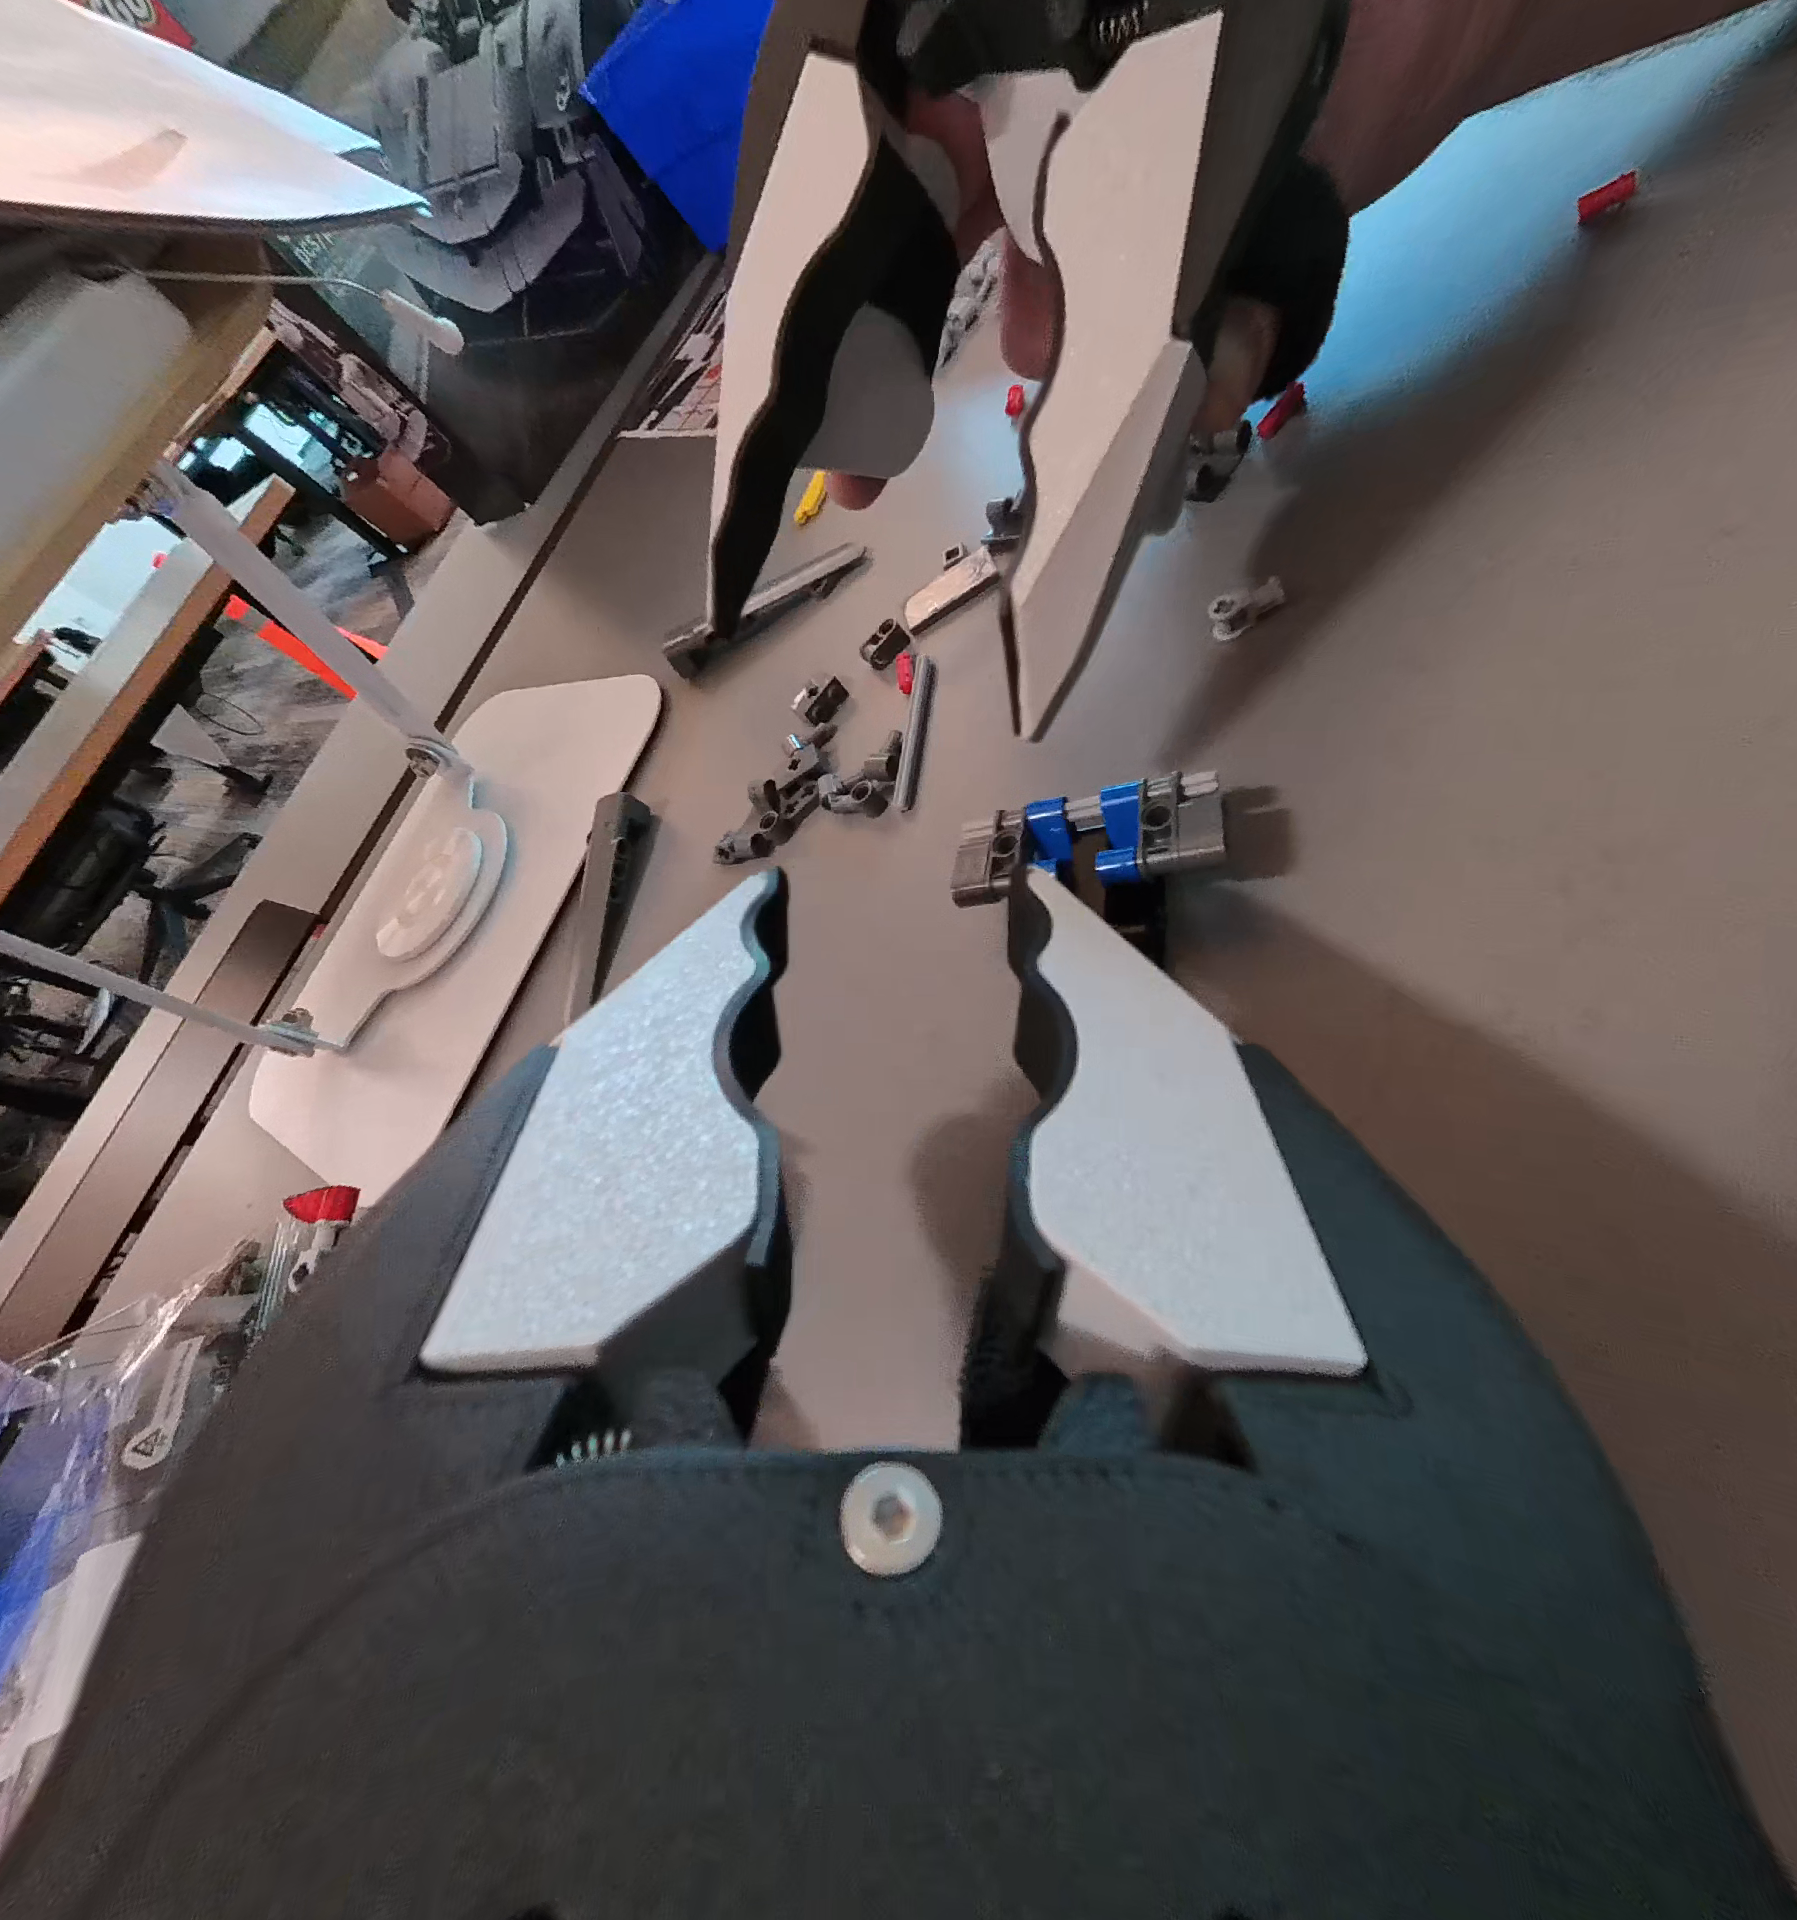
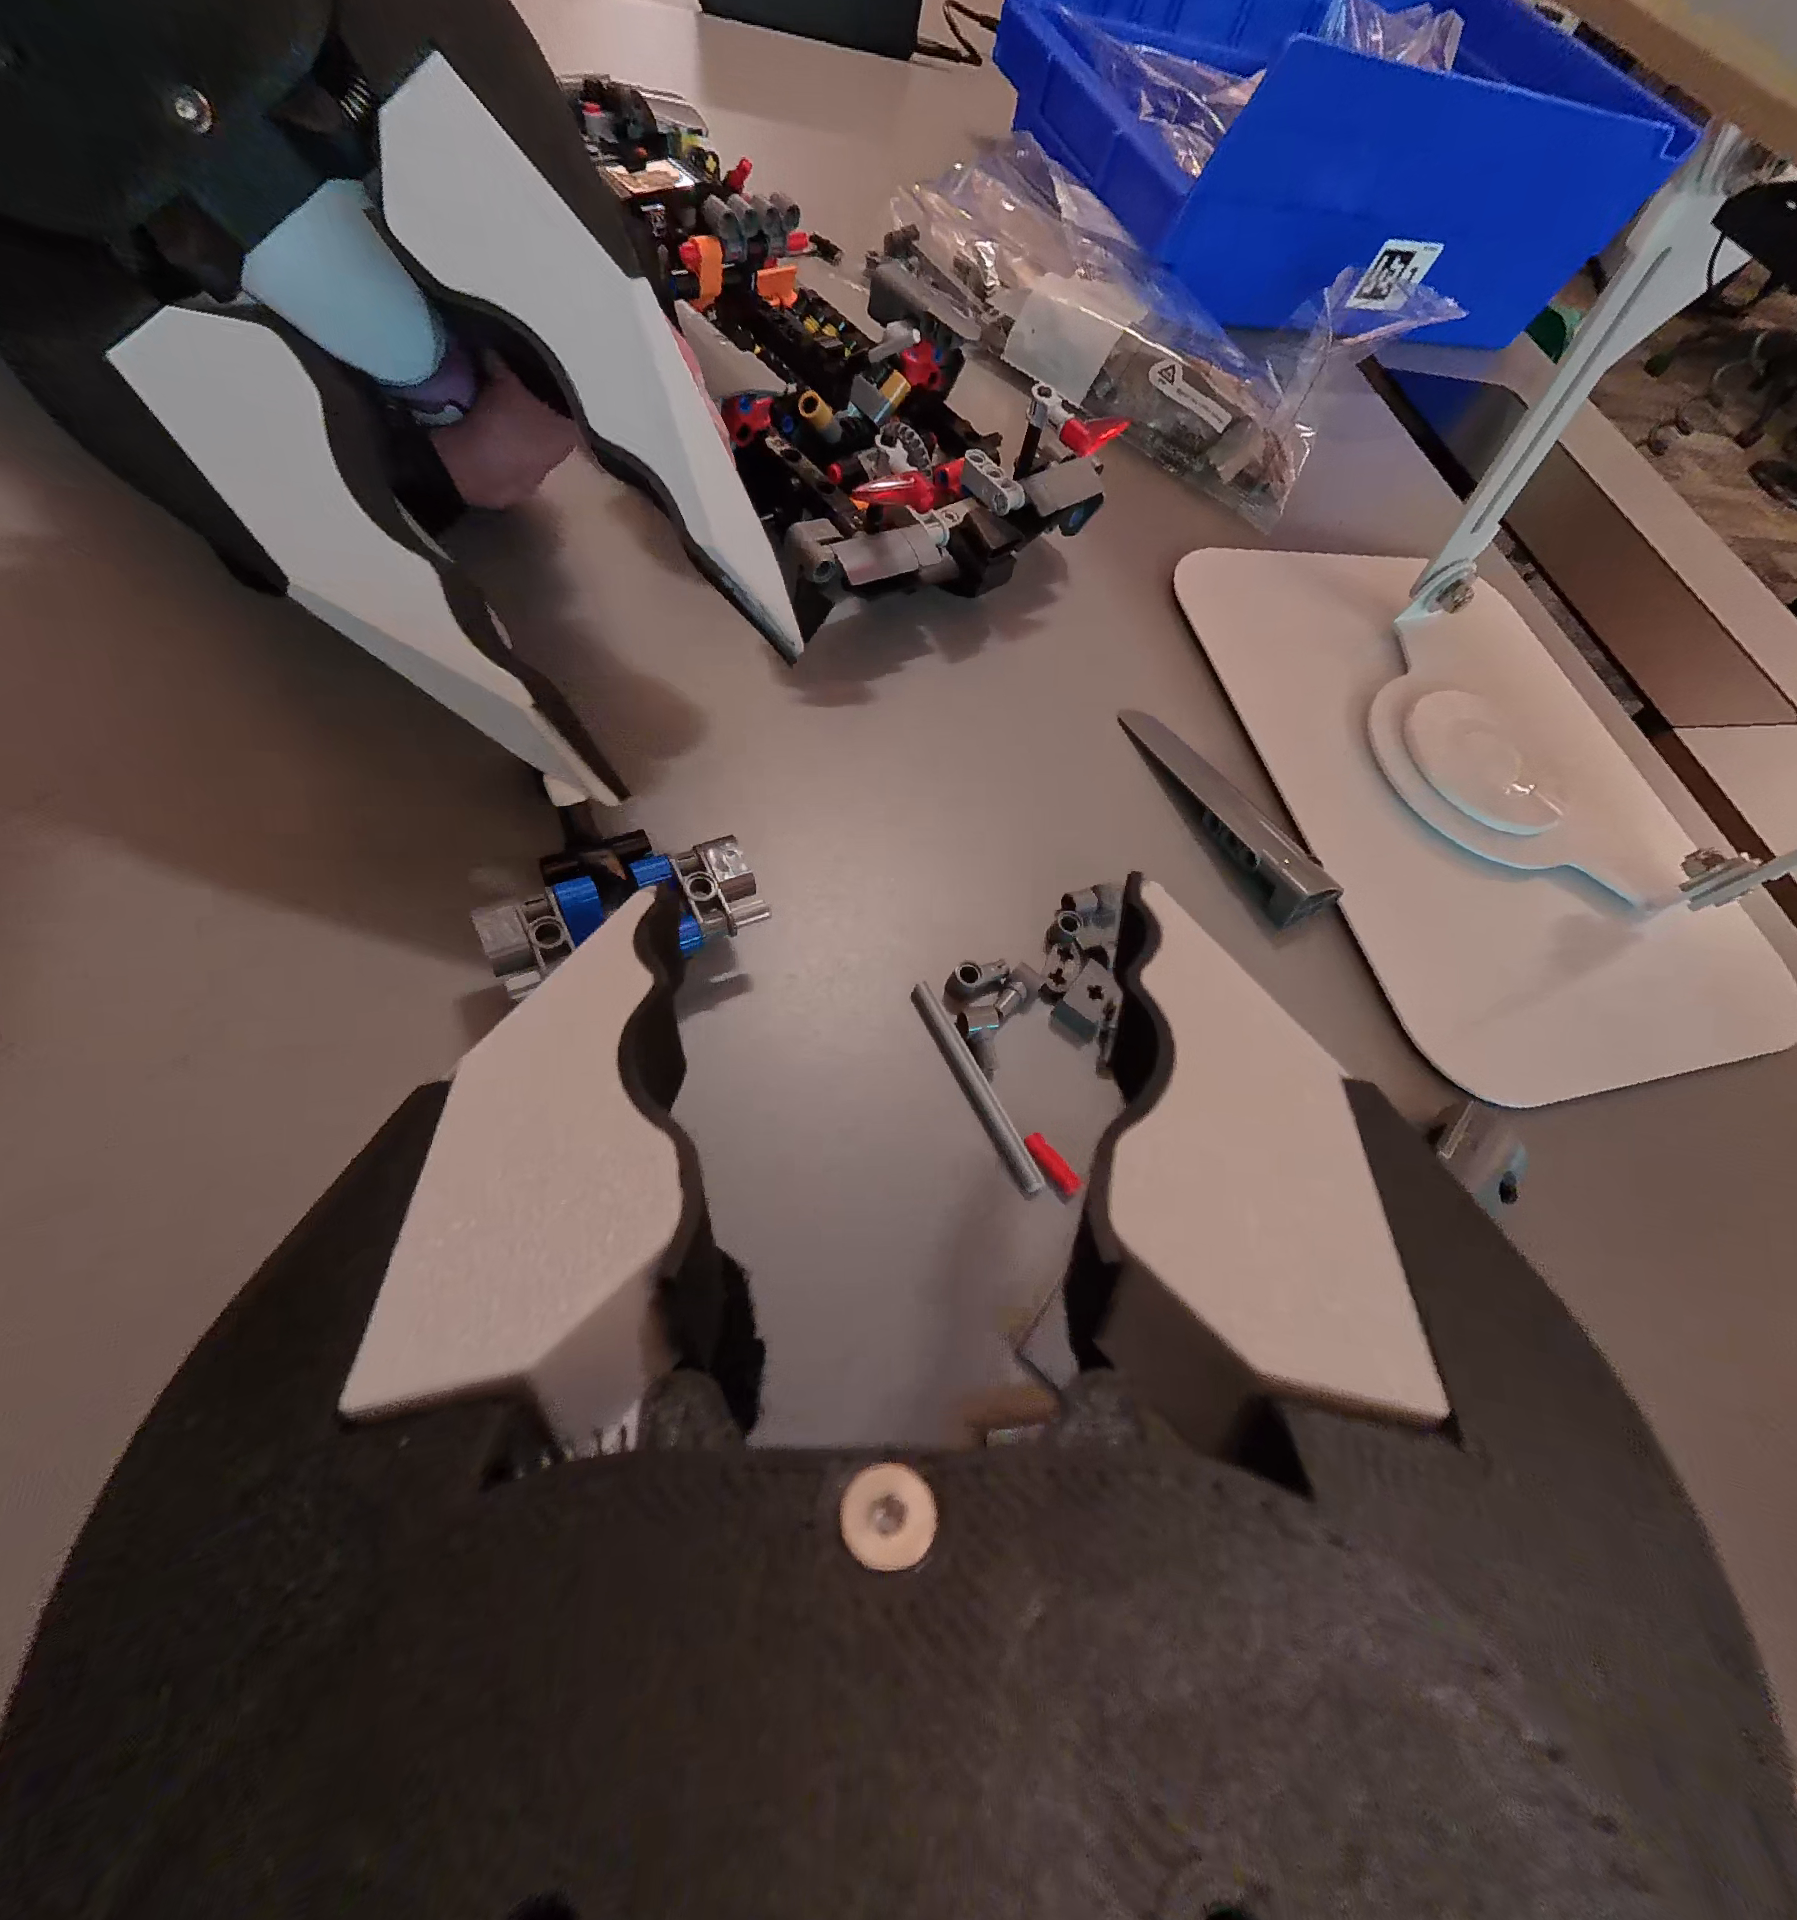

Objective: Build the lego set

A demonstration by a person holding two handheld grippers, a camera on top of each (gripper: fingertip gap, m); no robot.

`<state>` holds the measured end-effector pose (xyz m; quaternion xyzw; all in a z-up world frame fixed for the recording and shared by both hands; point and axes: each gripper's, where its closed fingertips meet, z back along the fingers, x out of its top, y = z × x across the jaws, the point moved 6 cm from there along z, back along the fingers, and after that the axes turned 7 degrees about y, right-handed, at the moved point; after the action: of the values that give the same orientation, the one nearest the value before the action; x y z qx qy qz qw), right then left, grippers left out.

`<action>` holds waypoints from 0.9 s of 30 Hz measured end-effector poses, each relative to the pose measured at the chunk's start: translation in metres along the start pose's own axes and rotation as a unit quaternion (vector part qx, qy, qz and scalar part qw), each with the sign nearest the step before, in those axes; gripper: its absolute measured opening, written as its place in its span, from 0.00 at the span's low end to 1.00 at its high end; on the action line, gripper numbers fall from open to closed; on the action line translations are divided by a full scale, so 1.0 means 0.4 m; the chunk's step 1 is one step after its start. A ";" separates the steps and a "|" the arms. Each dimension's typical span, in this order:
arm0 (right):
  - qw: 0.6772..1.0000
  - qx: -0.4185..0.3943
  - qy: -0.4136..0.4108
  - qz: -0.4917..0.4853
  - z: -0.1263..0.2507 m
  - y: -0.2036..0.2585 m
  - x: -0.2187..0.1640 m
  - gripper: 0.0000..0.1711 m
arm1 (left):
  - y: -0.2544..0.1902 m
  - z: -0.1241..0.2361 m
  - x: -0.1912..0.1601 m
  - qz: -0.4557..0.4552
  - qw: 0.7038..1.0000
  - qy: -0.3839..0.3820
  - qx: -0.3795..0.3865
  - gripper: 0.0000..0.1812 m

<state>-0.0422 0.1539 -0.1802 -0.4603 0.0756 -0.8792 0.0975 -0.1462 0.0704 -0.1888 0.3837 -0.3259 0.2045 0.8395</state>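
A small grey, blue and black sub-assembly (image 1: 1091, 831) (image 2: 572, 899) lies on the grey table. My left gripper (image 1: 899, 894) is open and empty, its right fingertip just beside the sub-assembly. My right gripper (image 2: 894, 894) is open and empty, low over a pile of small grey connectors (image 2: 1050, 987) (image 1: 821, 779), a grey axle (image 2: 977, 1091) (image 1: 917, 732) and a red pin (image 2: 1052, 1162). Each gripper also shows in the other's view, the right one (image 1: 868, 681) and the left one (image 2: 696, 717), both open. A large part-built model (image 2: 852, 416) stands behind.
A blue bin (image 2: 1341, 156) and clear bags of parts (image 2: 1133, 343) sit at the back right. A white stand base (image 2: 1496, 831) (image 1: 478, 883) lies beside a dark grey panel piece (image 2: 1226, 821) (image 1: 613, 883). A long grey beam (image 1: 769, 603) and scattered red pins (image 1: 1278, 410) lie farther off. My right gripper's tips are some 6 centimetres from the grey axle (image 1: 917, 732). Look for it in the right wrist view (image 2: 970, 1080) too. My left tips are about 12 centimetres from the red pin (image 2: 1052, 1162), my right tips only 7 centimetres. It is also in sight in the left wrist view (image 1: 904, 668).
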 end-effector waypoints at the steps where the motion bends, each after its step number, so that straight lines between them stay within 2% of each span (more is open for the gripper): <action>1: 1.000 -0.002 0.001 -0.002 -0.001 -0.002 -0.001 0.49 | 0.001 0.001 0.002 0.000 1.000 -0.003 0.002 0.23; 8: 1.000 -0.004 -0.002 -0.007 -0.004 -0.005 0.002 0.55 | 0.002 0.000 0.006 0.025 0.999 -0.004 -0.019 0.41; 17: 0.999 0.028 0.019 -0.039 0.012 0.001 0.016 0.56 | 0.021 0.017 0.021 0.054 0.998 -0.010 -0.011 0.37; 20: 0.998 0.023 0.032 -0.039 0.019 0.001 0.021 0.49 | 0.028 0.029 0.025 0.064 0.998 -0.015 -0.021 0.38; 23: 0.998 0.015 0.050 -0.037 0.032 0.000 0.025 0.43 | 0.032 0.046 0.036 0.079 0.996 -0.027 -0.035 0.31; 25: 0.997 0.026 0.057 -0.042 0.046 0.008 0.034 0.48 | 0.032 0.052 0.038 0.080 0.996 -0.027 -0.042 0.30; 27: 0.997 0.021 0.062 -0.032 0.055 0.022 0.043 0.60 | 0.030 0.059 0.039 0.073 0.996 -0.025 -0.049 0.29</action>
<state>-0.0328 0.1402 -0.1560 -0.4046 0.0484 -0.9102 0.0742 -0.1516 0.0608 -0.1602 0.3225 -0.3833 0.2392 0.8318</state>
